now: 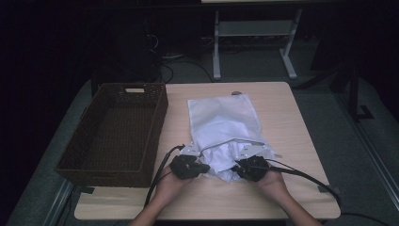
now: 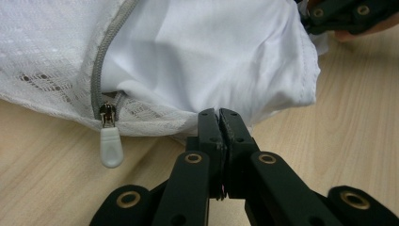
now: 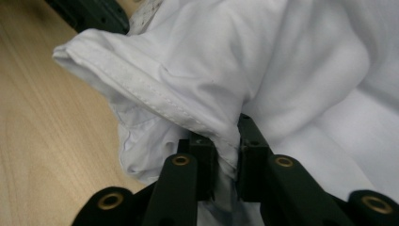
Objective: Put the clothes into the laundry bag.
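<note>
A: Where the hands come in at the near edge of the table [image 1: 282, 108], what do the claws hold?

B: The left gripper [image 1: 189, 166] has its jaws pressed tight together on the mesh edge of the bag [image 1: 225, 117], just beside the zip pull [image 2: 111, 147]. The right gripper [image 1: 252, 168] pinches a fold of the white cloth [image 3: 263, 70], its jaws narrow with the hemmed fabric between them.

A: And the cloth itself?

B: It bulges out of the bag's open near end, between the two grippers, spilling onto the wood. The grey zip [image 2: 101, 66] curves up along the mesh.

A: Farther off?

B: The bag lies flat toward the far edge, mid-table. A brown wicker basket [image 1: 155, 117] stands to its left, near but apart.
</note>
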